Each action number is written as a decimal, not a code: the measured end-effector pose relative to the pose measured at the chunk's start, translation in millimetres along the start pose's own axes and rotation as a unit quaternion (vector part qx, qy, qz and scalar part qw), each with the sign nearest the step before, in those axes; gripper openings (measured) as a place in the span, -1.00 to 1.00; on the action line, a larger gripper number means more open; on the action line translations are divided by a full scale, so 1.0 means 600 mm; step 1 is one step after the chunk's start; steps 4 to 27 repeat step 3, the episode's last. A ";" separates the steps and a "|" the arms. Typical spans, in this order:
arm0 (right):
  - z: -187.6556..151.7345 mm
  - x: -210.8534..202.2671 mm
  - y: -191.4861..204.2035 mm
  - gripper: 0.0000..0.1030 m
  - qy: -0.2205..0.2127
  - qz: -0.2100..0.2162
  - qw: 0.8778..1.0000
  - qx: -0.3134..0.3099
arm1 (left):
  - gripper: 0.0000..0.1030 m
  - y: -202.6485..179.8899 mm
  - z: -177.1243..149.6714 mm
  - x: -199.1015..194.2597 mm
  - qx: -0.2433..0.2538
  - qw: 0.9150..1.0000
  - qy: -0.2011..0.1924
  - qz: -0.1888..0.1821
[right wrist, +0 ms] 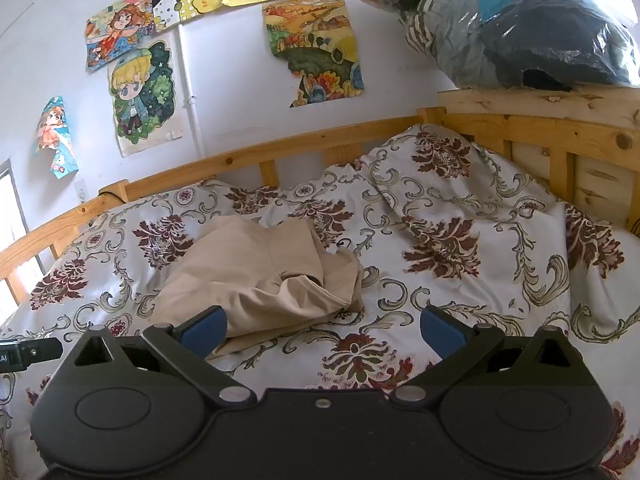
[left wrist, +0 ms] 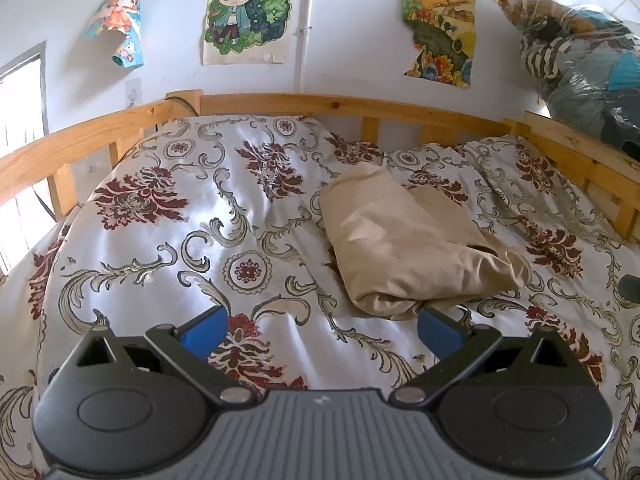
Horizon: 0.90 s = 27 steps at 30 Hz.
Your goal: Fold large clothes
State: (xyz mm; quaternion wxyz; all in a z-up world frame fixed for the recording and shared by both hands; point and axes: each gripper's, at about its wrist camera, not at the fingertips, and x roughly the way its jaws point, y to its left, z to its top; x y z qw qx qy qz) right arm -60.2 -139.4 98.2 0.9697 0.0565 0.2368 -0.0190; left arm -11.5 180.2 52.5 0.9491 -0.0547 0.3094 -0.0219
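A beige garment (left wrist: 408,236) lies folded into a compact bundle on the floral bedspread (left wrist: 192,216). In the left wrist view it sits right of centre, just beyond my left gripper (left wrist: 322,330), which is open and empty, its right blue fingertip close to the bundle's near edge. In the right wrist view the garment (right wrist: 260,276) lies left of centre. My right gripper (right wrist: 323,330) is open and empty, its left fingertip overlapping the bundle's near edge. The other gripper's body (right wrist: 28,354) shows at the far left edge.
A wooden bed rail (left wrist: 344,106) runs around the back and right sides of the bed. A plastic bag of clothes (right wrist: 520,28) sits on the right rail corner. Posters (left wrist: 246,8) hang on the white wall. A window (left wrist: 20,152) is at left.
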 end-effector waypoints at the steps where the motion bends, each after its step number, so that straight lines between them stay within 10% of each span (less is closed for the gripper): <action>1: -0.001 -0.001 0.000 0.99 0.000 -0.001 1.000 0.001 | 0.99 0.000 0.000 0.000 0.000 1.000 0.000 -0.001; 27: -0.005 -0.002 -0.001 0.99 0.001 -0.002 1.000 0.004 | 0.99 -0.001 -0.001 0.000 0.000 1.000 0.000 0.001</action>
